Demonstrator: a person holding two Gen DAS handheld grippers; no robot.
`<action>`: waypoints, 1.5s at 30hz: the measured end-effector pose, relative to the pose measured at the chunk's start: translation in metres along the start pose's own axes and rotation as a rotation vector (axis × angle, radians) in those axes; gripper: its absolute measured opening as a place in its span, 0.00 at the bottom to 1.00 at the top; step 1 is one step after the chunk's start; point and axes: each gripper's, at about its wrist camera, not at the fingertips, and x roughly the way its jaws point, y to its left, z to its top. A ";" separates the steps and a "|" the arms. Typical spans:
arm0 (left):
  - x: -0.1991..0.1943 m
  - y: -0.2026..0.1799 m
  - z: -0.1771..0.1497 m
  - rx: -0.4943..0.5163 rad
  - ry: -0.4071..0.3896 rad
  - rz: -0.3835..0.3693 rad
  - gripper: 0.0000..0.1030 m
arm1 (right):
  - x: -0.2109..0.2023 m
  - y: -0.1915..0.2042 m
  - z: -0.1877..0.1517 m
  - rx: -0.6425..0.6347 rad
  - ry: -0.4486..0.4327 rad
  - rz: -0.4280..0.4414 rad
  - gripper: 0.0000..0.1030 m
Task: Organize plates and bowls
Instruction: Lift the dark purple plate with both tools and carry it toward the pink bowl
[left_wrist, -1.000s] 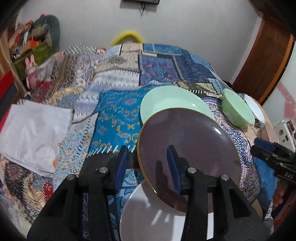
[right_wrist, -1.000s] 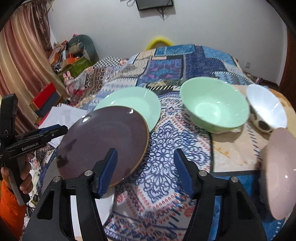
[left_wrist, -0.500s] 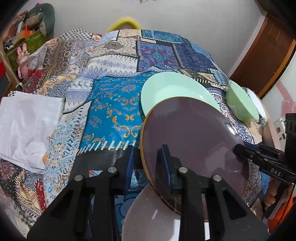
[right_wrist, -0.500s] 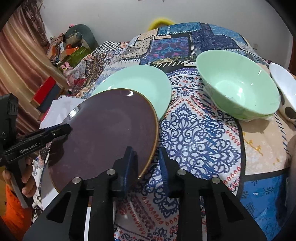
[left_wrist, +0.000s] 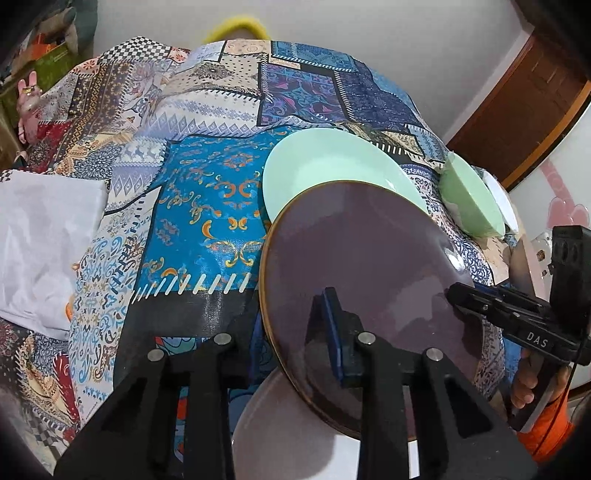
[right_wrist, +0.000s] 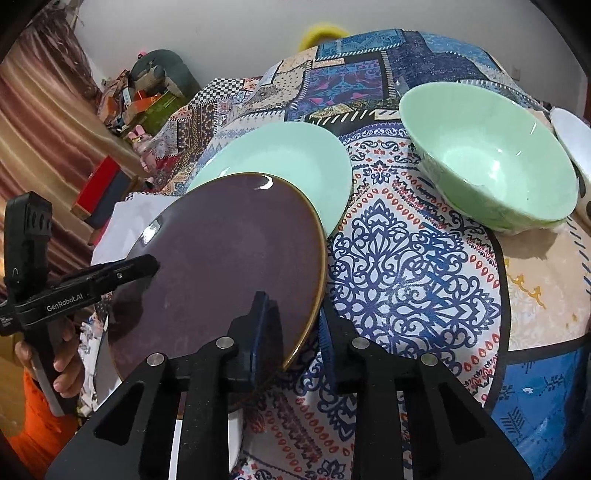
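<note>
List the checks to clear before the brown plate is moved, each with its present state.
1. Left gripper clamped on the brown plate rim: ok.
2. Right gripper clamped on the opposite rim: ok.
3. Plate level: not ok, tilted.
4. Plate clear of the white plate beneath: cannot tell.
5. Mint plate bare for stacking: ok.
6. Green bowl out of the path: ok.
</note>
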 end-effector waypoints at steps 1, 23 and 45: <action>0.000 0.000 0.000 -0.004 0.002 0.001 0.29 | -0.001 0.000 -0.001 -0.004 -0.005 -0.003 0.23; -0.031 -0.050 -0.019 0.086 -0.070 -0.005 0.28 | -0.042 -0.015 -0.011 0.021 -0.077 -0.007 0.23; -0.072 -0.138 -0.064 0.147 -0.067 -0.064 0.28 | -0.122 -0.041 -0.049 0.031 -0.152 -0.056 0.23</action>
